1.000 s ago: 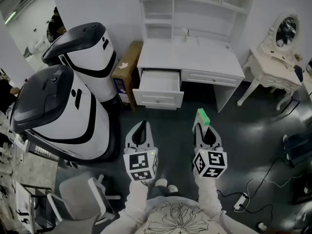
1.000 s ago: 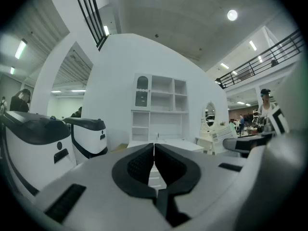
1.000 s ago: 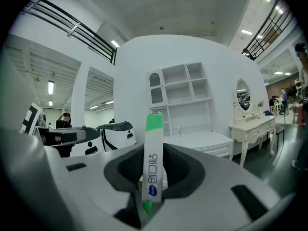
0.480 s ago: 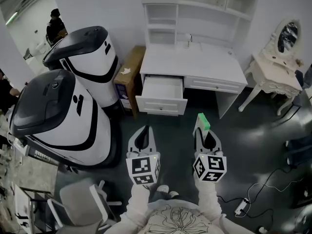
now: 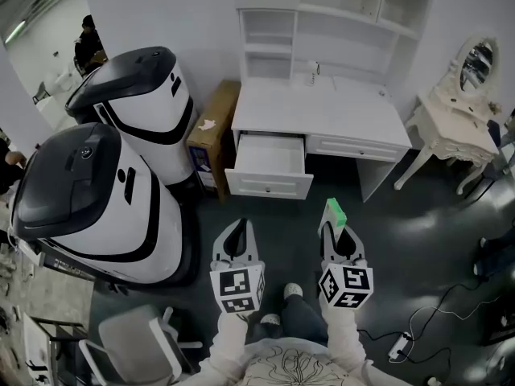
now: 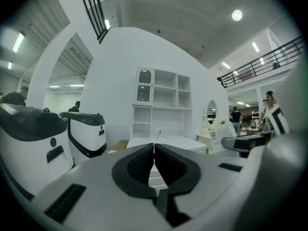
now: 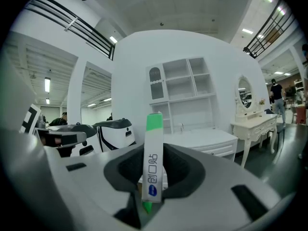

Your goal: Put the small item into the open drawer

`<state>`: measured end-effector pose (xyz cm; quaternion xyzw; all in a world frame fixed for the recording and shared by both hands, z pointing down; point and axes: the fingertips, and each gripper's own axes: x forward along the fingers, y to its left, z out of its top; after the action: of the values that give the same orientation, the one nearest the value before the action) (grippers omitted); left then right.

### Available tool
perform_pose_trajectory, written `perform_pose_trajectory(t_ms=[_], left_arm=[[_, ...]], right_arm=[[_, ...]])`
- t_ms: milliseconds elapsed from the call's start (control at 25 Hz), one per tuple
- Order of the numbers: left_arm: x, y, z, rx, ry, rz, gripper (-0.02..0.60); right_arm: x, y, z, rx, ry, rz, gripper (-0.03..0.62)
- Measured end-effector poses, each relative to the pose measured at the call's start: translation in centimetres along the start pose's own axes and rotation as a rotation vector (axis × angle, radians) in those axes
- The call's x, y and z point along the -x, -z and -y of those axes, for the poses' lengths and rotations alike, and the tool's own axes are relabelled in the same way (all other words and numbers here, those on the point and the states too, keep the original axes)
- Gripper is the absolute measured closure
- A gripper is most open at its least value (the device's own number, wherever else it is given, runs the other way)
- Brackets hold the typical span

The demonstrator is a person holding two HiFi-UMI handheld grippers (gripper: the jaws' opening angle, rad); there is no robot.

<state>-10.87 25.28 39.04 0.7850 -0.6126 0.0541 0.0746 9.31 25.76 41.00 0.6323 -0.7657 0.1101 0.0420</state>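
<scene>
Box (image 7: 153,167) base partly hidden between jaws

The bandage box's (image 7: 154,160) lower end is buried between the right claw's (image 7: 154,150) pads. A small upright object (image 5: 310,71) on the table (image 5: 346,115) is too small to name. The head view's lower edge cuts off the grey chair (image 5: 137,342).

Bright, even light from ceiling lamps (image 6: 236,15); fisheye bending at edges (corners vignetted black).

Left gripper (image 5: 236,225) closed, right gripper (image 5: 333,225) clamped
</scene>
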Motion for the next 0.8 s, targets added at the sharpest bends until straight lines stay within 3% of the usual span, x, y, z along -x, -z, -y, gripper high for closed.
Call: perform_pose_trajectory(t_ms=[360,800], left_arm=[[-8.0,0.1,-1.3,0.015,-0.04,-0.016,0.574],[-22.4,-3.8,-1.8,0.009,-0.119,-0.008,0.574]], right_arm=[[-8.1,-0.6,2.5,0.009,-0.039,-0.018,0.503],[-23.4,-6.2,8.3,0.019,-0.128,-0.003,0.503]])
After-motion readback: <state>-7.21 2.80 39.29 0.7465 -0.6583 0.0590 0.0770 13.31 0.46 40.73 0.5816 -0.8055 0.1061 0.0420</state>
